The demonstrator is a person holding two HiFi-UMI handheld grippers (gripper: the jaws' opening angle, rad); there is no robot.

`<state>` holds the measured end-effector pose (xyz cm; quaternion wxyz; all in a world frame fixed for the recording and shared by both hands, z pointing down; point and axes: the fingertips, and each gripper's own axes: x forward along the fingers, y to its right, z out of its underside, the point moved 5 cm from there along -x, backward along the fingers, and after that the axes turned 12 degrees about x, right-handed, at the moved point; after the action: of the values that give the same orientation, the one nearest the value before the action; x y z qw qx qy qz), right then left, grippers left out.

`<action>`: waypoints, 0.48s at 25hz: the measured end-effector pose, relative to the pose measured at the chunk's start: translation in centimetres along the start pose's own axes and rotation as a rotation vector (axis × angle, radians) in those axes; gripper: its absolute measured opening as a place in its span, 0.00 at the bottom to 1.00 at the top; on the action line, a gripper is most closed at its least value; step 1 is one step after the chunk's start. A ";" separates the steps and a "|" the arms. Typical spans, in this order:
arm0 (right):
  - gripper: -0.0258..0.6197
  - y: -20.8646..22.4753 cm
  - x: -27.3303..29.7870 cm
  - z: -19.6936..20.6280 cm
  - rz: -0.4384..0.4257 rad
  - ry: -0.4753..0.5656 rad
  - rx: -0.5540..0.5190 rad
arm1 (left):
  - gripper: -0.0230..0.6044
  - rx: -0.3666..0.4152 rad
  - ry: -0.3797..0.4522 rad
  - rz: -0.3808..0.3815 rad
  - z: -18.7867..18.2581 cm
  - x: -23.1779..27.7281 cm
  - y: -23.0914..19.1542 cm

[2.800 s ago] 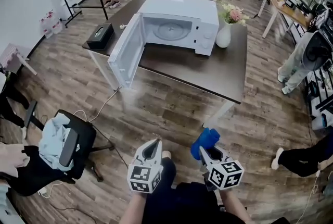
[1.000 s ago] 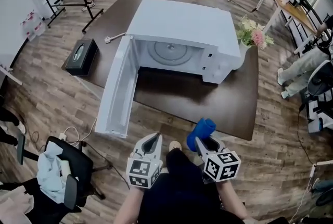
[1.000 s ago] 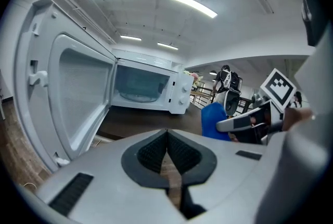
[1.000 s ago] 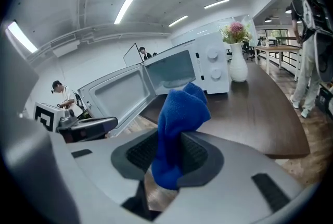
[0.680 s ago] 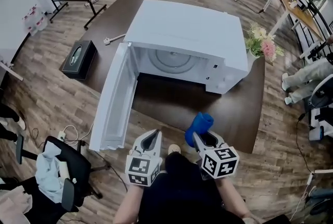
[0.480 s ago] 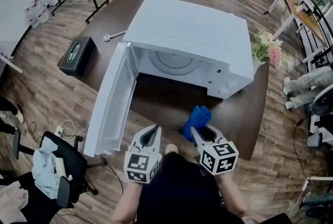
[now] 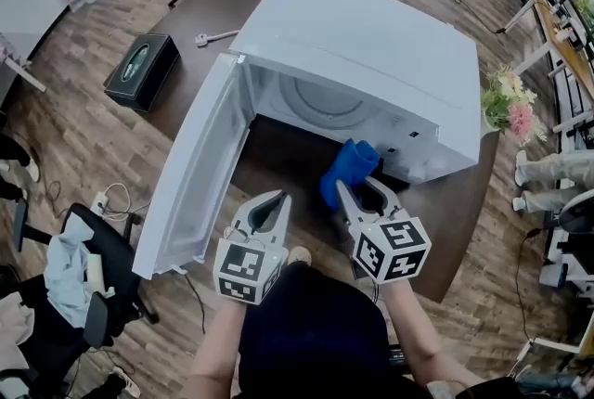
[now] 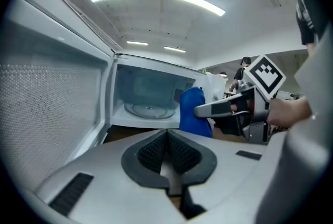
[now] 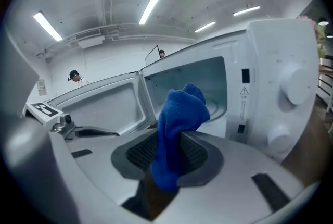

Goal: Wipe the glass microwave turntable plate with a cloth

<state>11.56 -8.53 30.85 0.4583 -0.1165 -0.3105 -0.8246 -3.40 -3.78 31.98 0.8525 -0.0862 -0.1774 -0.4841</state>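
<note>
A white microwave (image 7: 371, 35) stands on a dark table, its door (image 7: 195, 170) swung wide to the left. Inside lies the round glass turntable plate (image 7: 325, 100) (image 8: 150, 110). My right gripper (image 7: 345, 188) (image 9: 167, 158) is shut on a blue cloth (image 7: 346, 167) (image 9: 179, 124) (image 8: 193, 111) and hovers just in front of the oven's mouth. My left gripper (image 7: 276, 199) (image 8: 166, 152) is shut with nothing in it, beside the right one and near the open door.
A black box (image 7: 139, 68) sits on the table's left end, and a white plug (image 7: 212, 38) lies behind the microwave. A vase of pink flowers (image 7: 509, 105) stands right of the oven. An office chair with clothes (image 7: 74, 281) is on the floor to my left.
I have walked up to the table: the microwave now fills the view. Both grippers have come forward, and the blue cloth is now at the oven's opening.
</note>
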 end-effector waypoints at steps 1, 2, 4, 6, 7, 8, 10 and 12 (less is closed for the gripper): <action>0.19 -0.2 0.5 -0.7 -0.005 0.011 -0.013 | 0.04 0.006 0.000 0.002 -0.1 0.2 -0.2; 0.19 -0.3 1.0 -1.4 -0.011 0.025 -0.026 | 0.04 0.011 0.001 0.002 -0.2 0.4 -0.5; 0.19 -0.6 2.2 -2.9 -0.014 0.057 -0.059 | 0.04 0.009 0.009 -0.005 -0.4 0.7 -1.1; 0.19 -0.7 3.6 -4.2 -0.005 0.084 -0.103 | 0.04 -0.001 0.019 -0.019 -0.4 1.1 -2.0; 0.19 -0.7 4.3 -4.8 0.001 0.092 -0.122 | 0.04 -0.007 0.022 -0.026 -0.4 1.3 -2.4; 0.19 -0.8 5.0 -5.3 0.005 0.098 -0.136 | 0.04 -0.011 0.025 -0.031 -0.4 1.5 -2.7; 0.19 -0.9 6.4 -6.0 0.009 0.104 -0.161 | 0.04 -0.013 0.032 -0.032 -0.5 1.9 -3.1; 0.19 -1.1 7.7 -6.5 0.016 0.110 -0.198 | 0.04 -0.004 0.041 -0.027 -0.7 2.4 -3.3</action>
<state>6.98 -17.38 28.95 0.4675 -0.1185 -0.2010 -0.8526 -4.91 -7.65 32.18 0.8492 -0.0757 -0.1601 -0.4976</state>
